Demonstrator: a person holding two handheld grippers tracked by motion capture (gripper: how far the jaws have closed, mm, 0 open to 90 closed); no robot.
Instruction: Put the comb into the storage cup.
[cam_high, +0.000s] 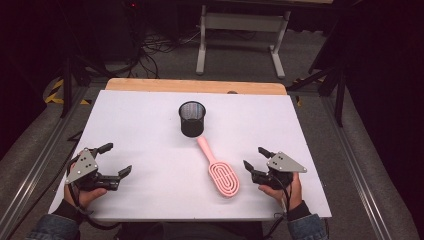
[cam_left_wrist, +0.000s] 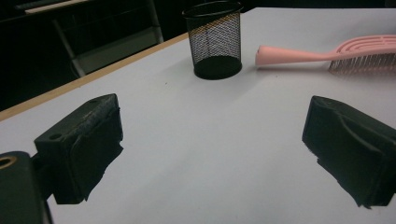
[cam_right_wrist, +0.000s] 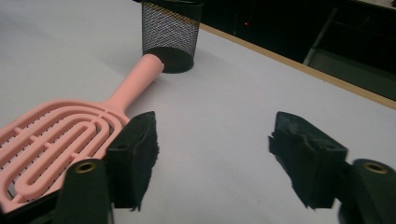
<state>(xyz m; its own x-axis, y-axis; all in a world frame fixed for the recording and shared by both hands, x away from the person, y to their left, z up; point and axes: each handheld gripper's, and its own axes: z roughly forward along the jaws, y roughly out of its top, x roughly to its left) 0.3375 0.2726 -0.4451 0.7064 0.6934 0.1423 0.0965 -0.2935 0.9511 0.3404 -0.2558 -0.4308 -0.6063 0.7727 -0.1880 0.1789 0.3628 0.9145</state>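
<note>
Pink hairbrush (cam_high: 220, 169) flat on bench (cam_high: 150, 125), handle tip touching mesh cup (cam_high: 192, 119). My right hand-held gripper (cam_high: 255, 161) wide beside the brush head; left hand-held gripper (cam_high: 116, 159) wide, parked well apart.

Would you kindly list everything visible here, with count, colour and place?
hairbrush: one, pink, lying flat right of centre, handle toward the cup
mesh cup: one, black, upright at mid-table
table: one, white top with wooden far edge
desk frame: one, grey, on the floor beyond
left gripper: one, black, open, near left corner
right gripper: one, black, open, just right of the brush head
hands: two, near edge
</note>
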